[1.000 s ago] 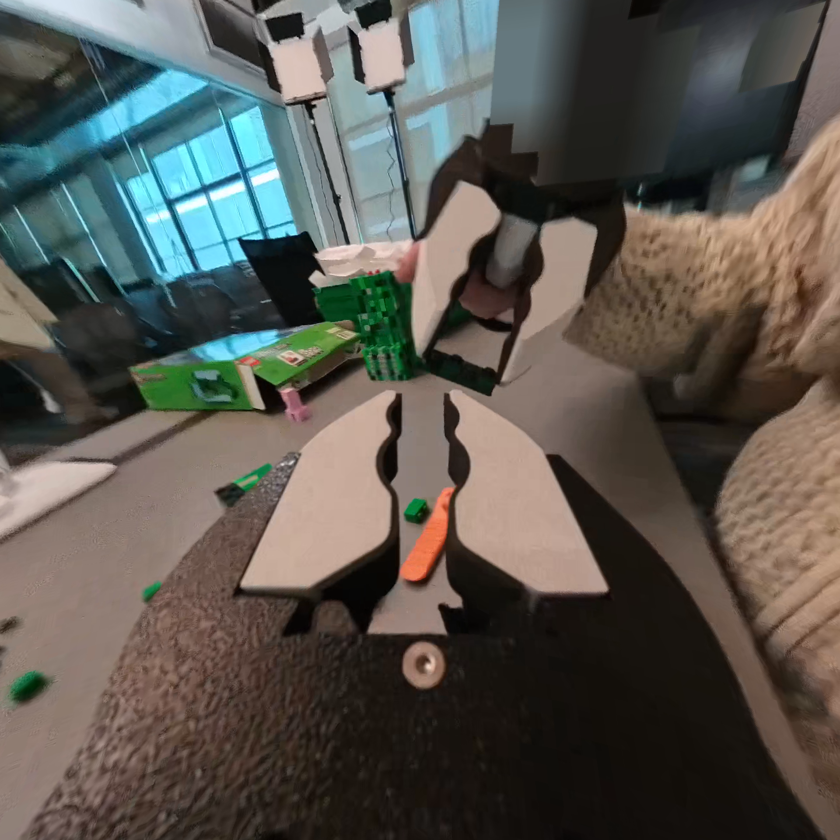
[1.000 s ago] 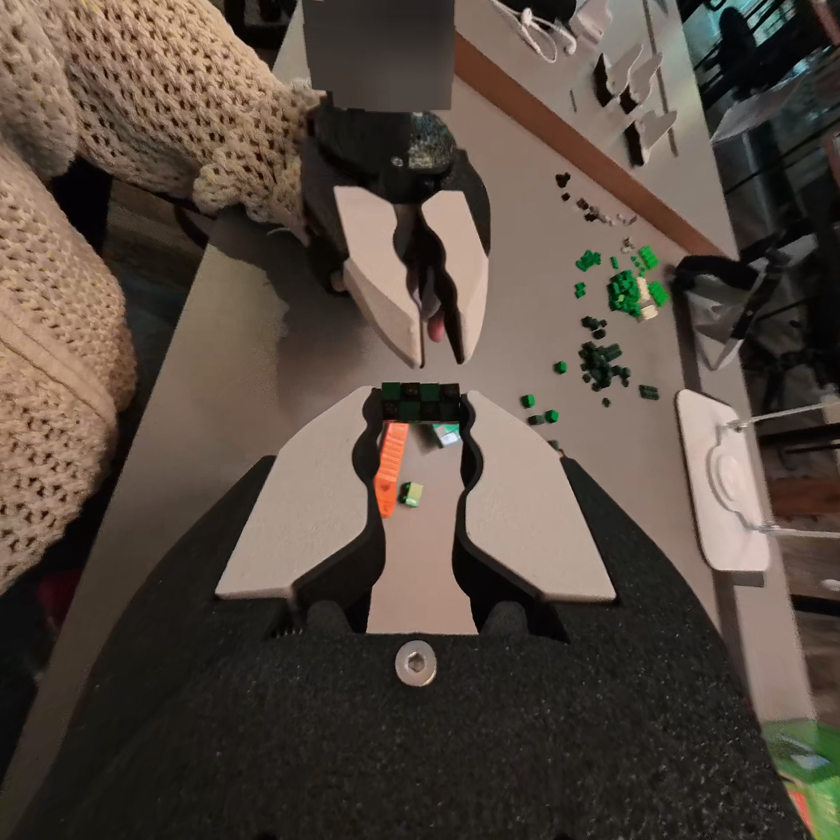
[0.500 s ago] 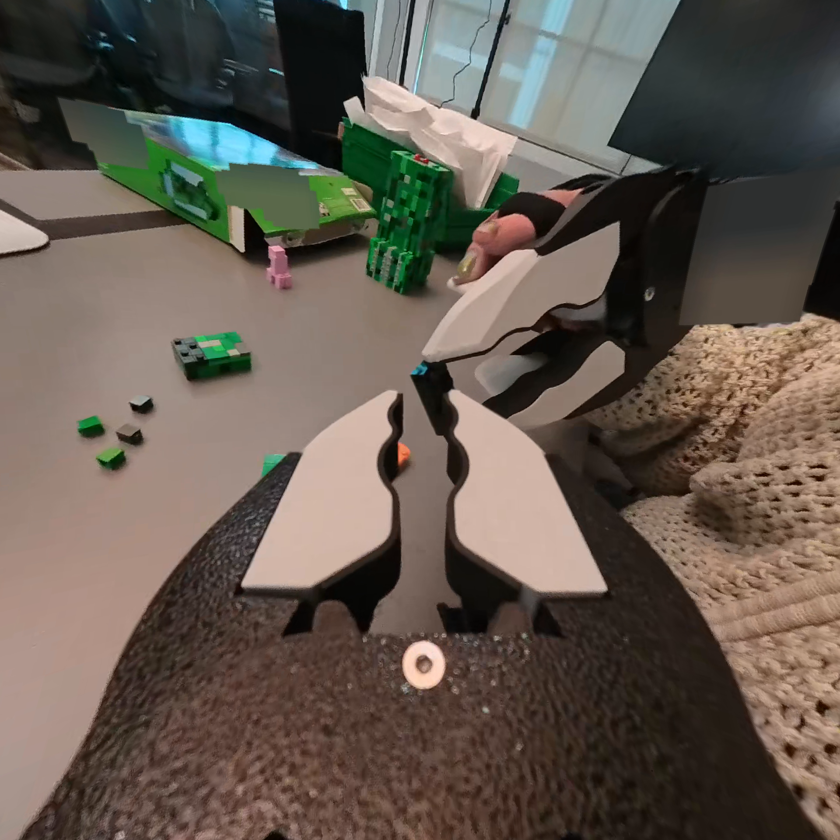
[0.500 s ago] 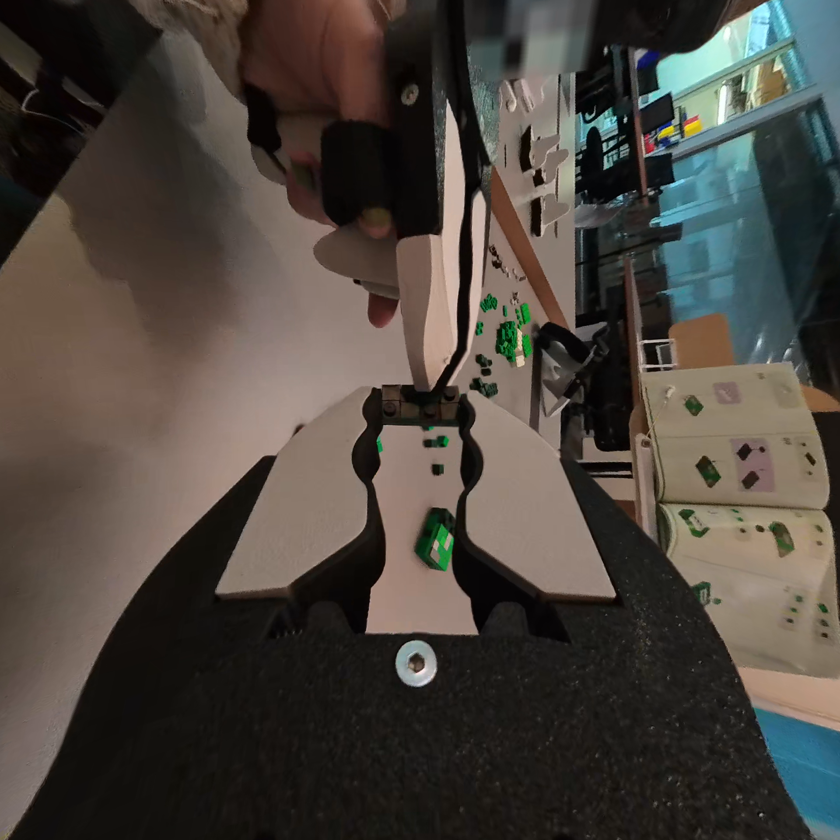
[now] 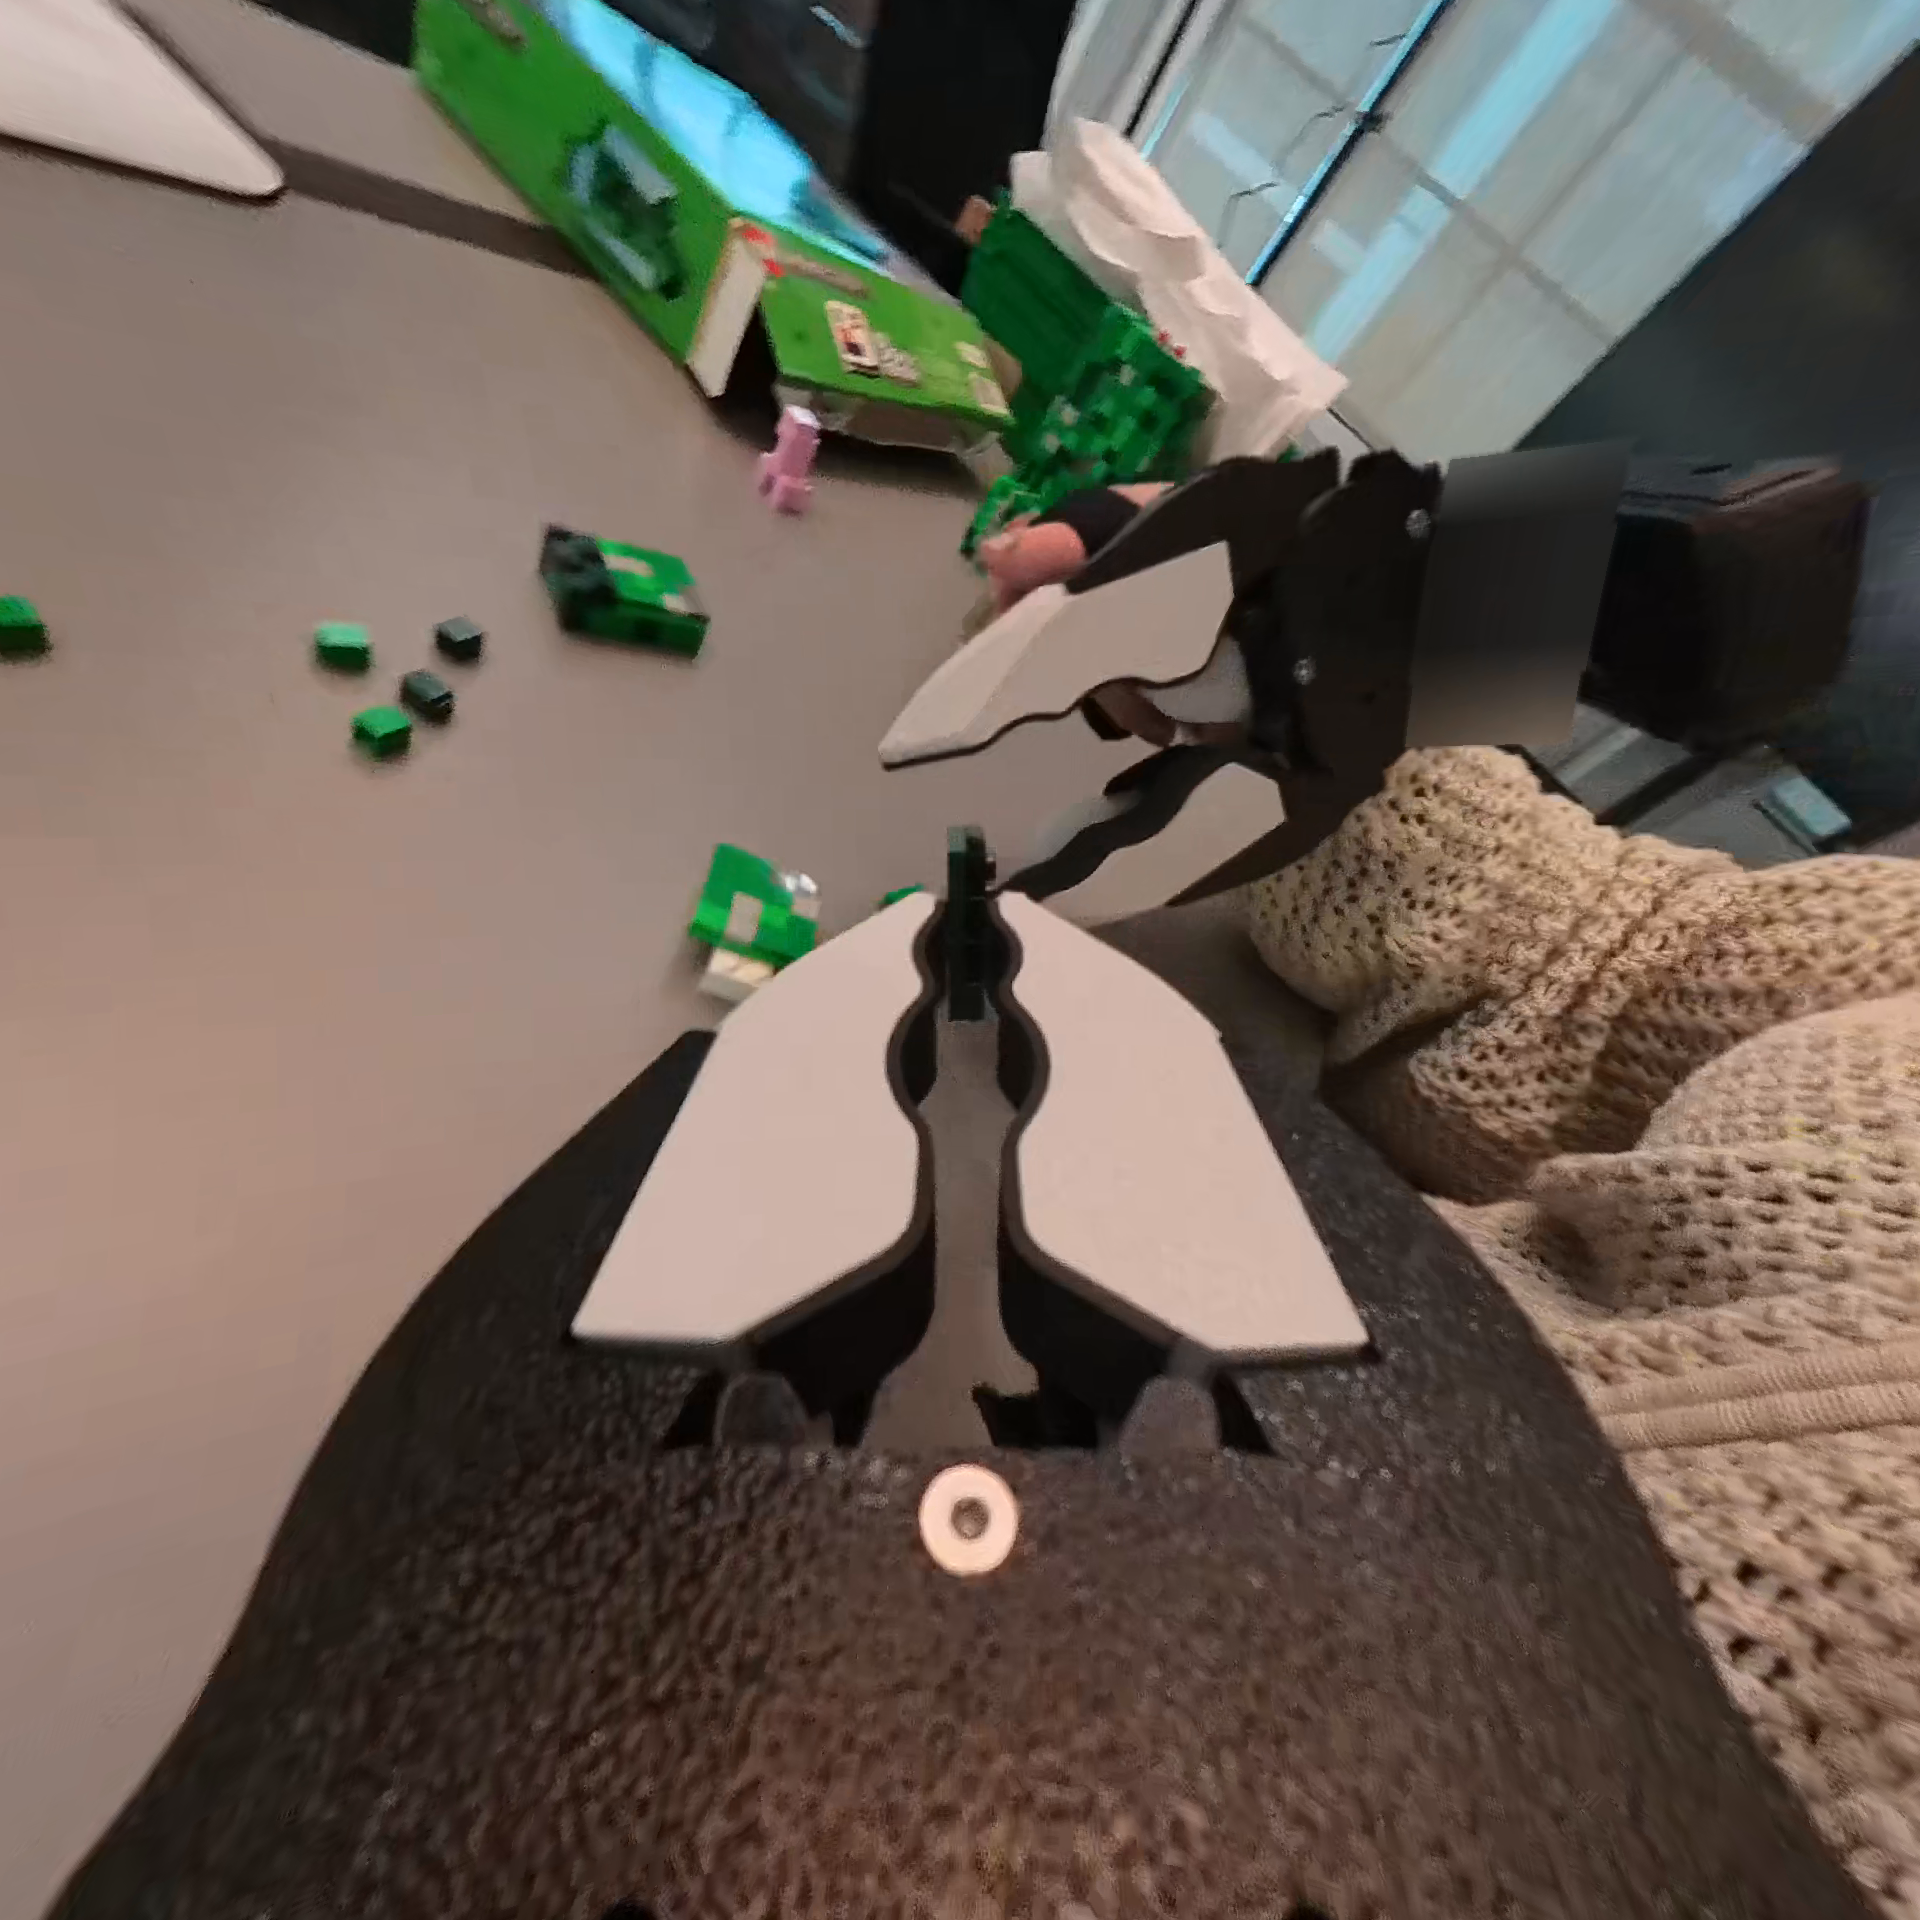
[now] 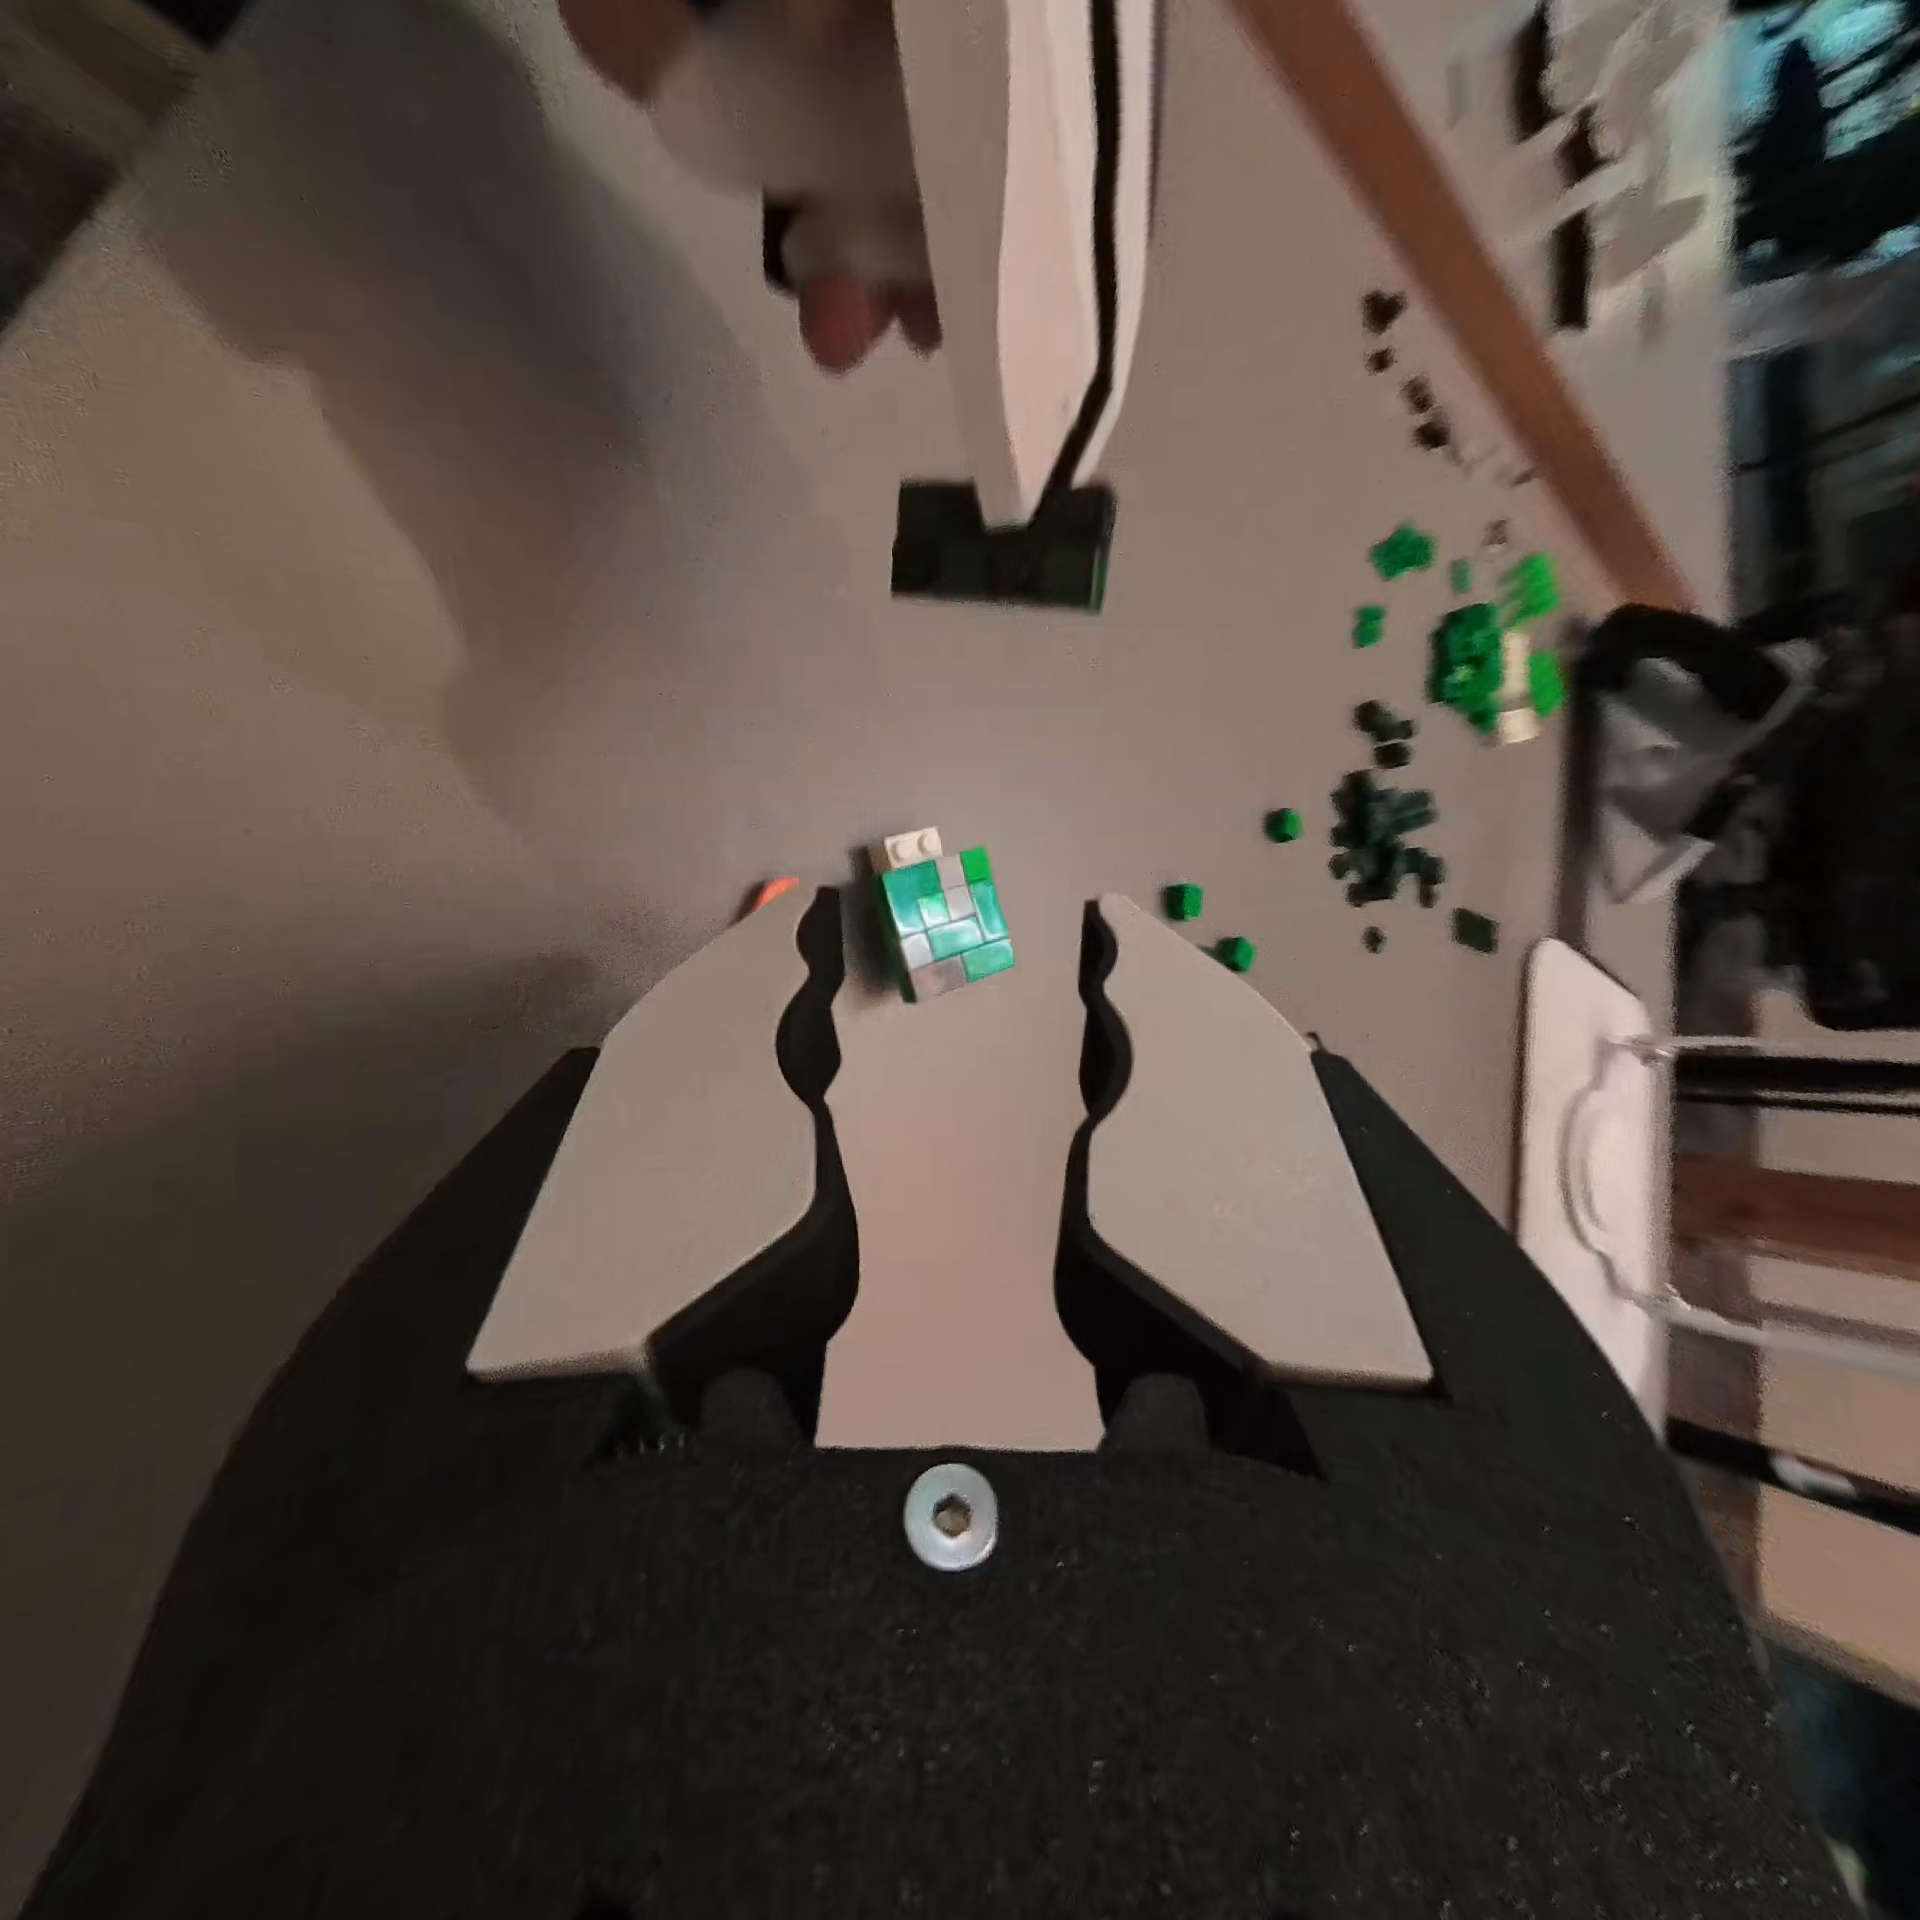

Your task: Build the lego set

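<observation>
My left gripper (image 5: 966,920) is shut on a thin dark green plate (image 5: 966,894), held edge-on above the grey table (image 5: 312,1039). In the right wrist view the same plate (image 6: 935,561) hangs flat-on from the left gripper's (image 6: 1023,494) tips. My right gripper (image 6: 961,914) is open and empty, drawn back from the plate; the left wrist view shows it (image 5: 956,816) with jaws spread just beyond the plate. A small green and grey build (image 6: 940,920) lies on the table beyond its fingertips, also seen in the left wrist view (image 5: 748,914).
A green box (image 5: 665,239), a green block figure (image 5: 1101,405), a pink figure (image 5: 790,473) and a flat green build (image 5: 623,597) lie at the back. Loose bricks (image 5: 395,675) lie left. Green brick piles (image 6: 1475,644), a white stand (image 6: 1579,1143) and an orange tool (image 6: 769,894) show in the right view. The pink figure (image 5: 790,473) lies some 30 cm from my right tips, 35 cm from my left tips.
The left gripper closed on the dark green plate that the right gripper held. The right gripper has opened, let the plate go and drawn back.
</observation>
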Demonstrator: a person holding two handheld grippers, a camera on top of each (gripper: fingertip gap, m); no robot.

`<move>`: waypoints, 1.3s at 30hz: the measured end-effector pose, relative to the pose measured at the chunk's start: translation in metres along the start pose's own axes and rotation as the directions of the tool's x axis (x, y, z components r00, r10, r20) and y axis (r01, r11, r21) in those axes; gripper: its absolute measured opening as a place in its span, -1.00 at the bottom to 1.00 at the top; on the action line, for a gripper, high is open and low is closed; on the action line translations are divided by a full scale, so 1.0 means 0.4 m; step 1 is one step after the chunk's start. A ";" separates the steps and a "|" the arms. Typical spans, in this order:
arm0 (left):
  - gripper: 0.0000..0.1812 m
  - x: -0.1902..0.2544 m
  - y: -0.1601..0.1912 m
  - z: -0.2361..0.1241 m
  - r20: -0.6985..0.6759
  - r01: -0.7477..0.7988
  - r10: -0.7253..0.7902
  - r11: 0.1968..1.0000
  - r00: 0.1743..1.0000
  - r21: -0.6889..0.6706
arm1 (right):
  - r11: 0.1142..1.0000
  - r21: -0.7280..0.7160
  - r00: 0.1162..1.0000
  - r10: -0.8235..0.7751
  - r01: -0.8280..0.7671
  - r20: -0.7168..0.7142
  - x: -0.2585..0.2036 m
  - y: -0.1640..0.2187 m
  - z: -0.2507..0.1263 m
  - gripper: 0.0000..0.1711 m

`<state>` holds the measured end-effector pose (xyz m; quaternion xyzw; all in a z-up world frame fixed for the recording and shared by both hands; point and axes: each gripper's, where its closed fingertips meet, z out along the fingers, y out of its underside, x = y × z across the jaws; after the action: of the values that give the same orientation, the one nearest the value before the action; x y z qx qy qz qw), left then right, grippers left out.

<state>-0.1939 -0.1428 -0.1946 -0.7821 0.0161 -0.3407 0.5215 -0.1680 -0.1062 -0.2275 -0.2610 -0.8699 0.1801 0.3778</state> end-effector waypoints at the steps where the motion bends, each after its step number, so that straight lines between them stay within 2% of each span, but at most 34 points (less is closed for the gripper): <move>1: -0.93 -0.012 0.003 -0.005 0.014 0.028 -0.028 1.000 1.000 -0.003 | 1.000 0.001 0.998 -0.001 0.001 0.060 -0.004 0.012 0.018 -0.48; 4: -0.93 -0.032 0.009 -0.018 0.040 0.076 -0.075 0.997 0.996 -0.007 | 1.000 0.024 0.974 0.005 -0.011 0.228 -0.016 0.010 0.055 -0.38; 8: -0.93 -0.039 0.016 -0.023 0.042 0.110 -0.110 0.994 0.993 -0.001 | 0.990 -0.106 0.938 -0.048 0.089 0.343 -0.017 0.069 0.103 -0.32; 15: -0.93 -0.044 0.026 -0.020 0.028 0.135 -0.135 0.991 0.990 -0.010 | 0.989 -0.135 0.887 0.004 0.066 0.462 -0.014 0.086 0.137 -0.44; 17: -0.92 -0.048 0.026 -0.020 0.027 0.146 -0.146 0.989 0.989 -0.005 | 0.989 -0.140 0.864 0.022 0.057 0.504 -0.023 0.083 0.140 -0.58; 19: -0.93 -0.053 0.023 -0.020 0.031 0.155 -0.155 0.988 0.987 0.004 | 0.989 -0.143 0.860 0.041 0.038 0.509 -0.024 0.078 0.142 -0.60; 23: -0.92 -0.070 0.002 -0.019 0.052 0.188 -0.192 0.979 0.980 0.074 | 0.997 -0.080 0.934 0.021 0.008 0.356 0.007 0.048 0.131 -0.60; 27: -0.93 -0.065 -0.026 -0.011 0.037 0.150 -0.158 0.974 0.987 0.167 | 0.996 0.084 1.000 -0.019 0.021 -0.015 0.059 -0.019 0.076 -0.60; 29: -0.92 -0.042 -0.039 -0.003 0.002 0.106 -0.108 0.972 0.994 0.209 | 0.989 0.136 0.977 -0.028 0.058 -0.213 0.068 -0.043 0.037 -0.60; 31: -0.92 -0.021 -0.042 0.010 -0.003 0.040 -0.041 0.974 0.999 0.224 | 0.992 0.107 0.931 -0.024 0.068 -0.364 0.068 -0.037 0.011 -0.60; 35: -0.92 0.019 -0.022 0.045 0.022 -0.120 0.117 0.977 0.993 0.178 | 0.997 -0.002 0.830 -0.070 0.082 -0.554 0.049 -0.009 -0.023 -0.60; 39: -0.93 0.049 -0.011 0.073 0.073 -0.279 0.271 0.947 0.960 0.161 | 0.987 -0.093 0.722 -0.161 0.134 -0.673 0.032 0.010 -0.051 -0.60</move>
<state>-0.1643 -0.1247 -0.1877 -0.7333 0.0830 -0.2451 0.6287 -0.1589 -0.0933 -0.2092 -0.2456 -0.6935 0.0256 0.6768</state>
